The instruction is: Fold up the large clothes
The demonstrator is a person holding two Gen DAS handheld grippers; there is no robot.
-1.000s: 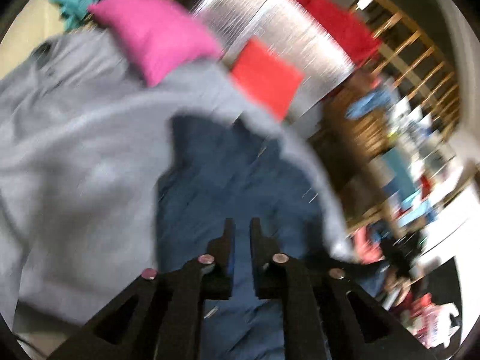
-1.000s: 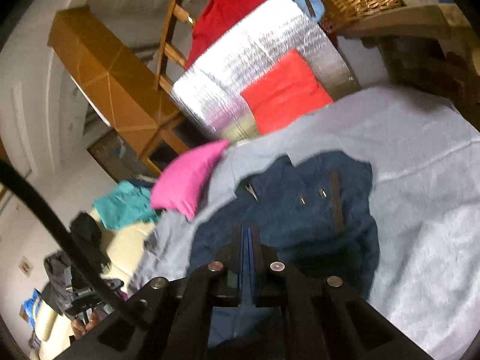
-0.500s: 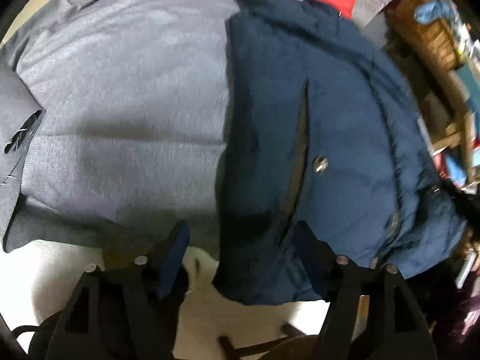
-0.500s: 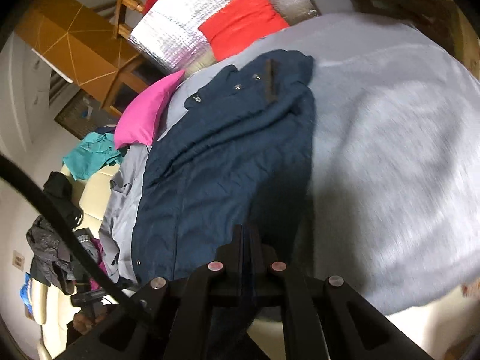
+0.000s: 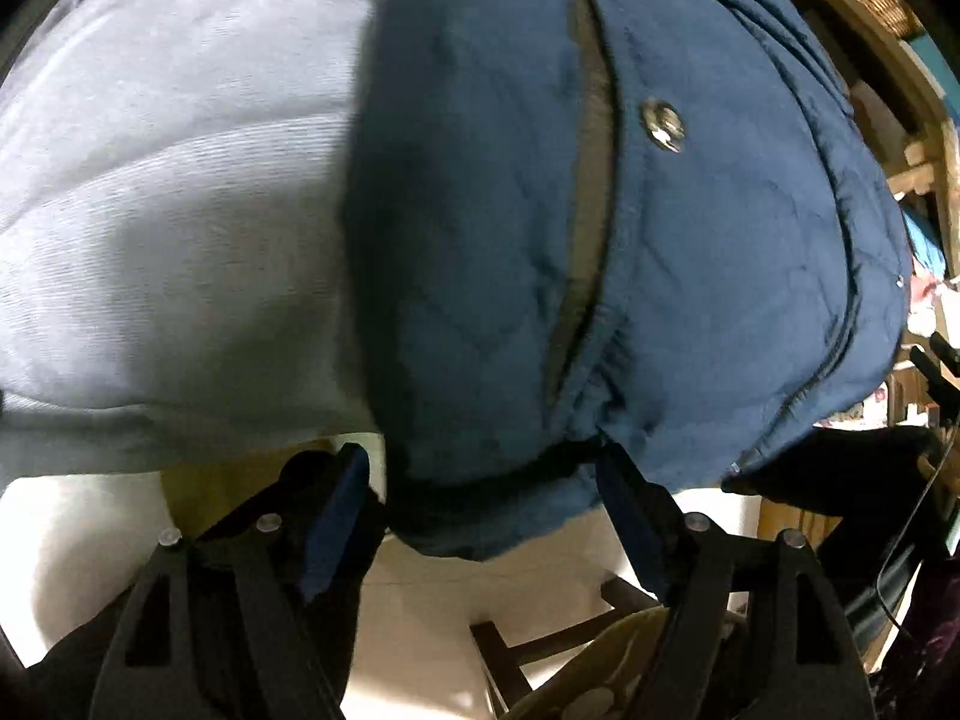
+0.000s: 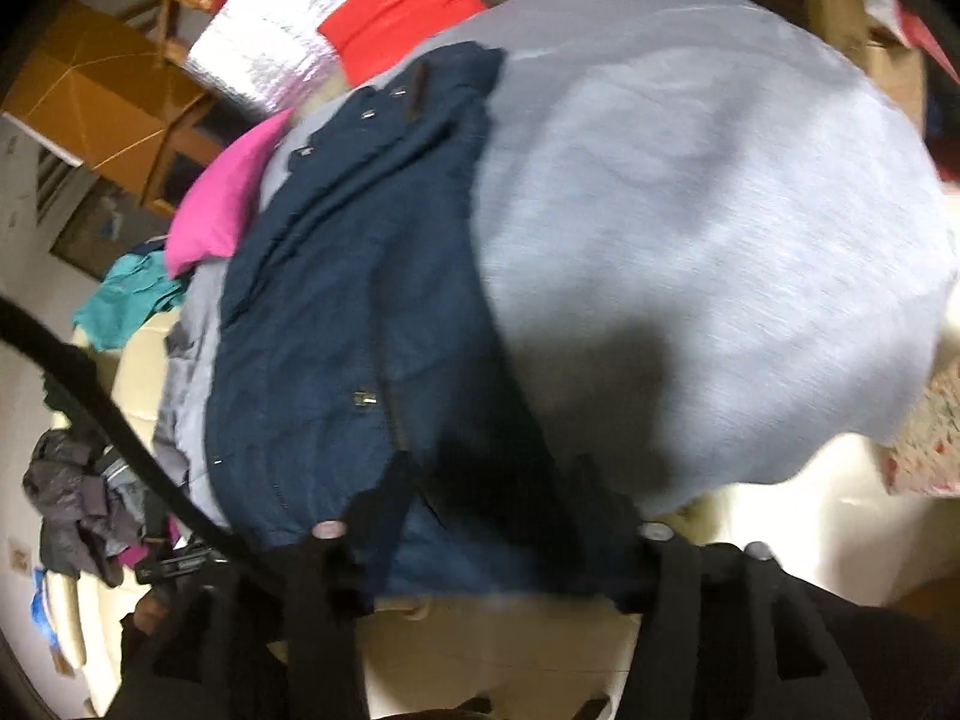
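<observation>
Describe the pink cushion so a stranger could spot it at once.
Start from the big grey blanket spread over the table. The navy jacket lies along one side, and the pink cushion sits by its far end. A red cushion is nearby, but only this one is bright pink.

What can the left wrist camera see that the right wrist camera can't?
Only the left wrist view shows the big round snap beside the pocket slit close up, and the open left gripper.

Only the right wrist view shows the pink pillow, red cushion, silver mat, teal cloth and the open right gripper.

Both show the navy jacket on the grey blanket.
</observation>
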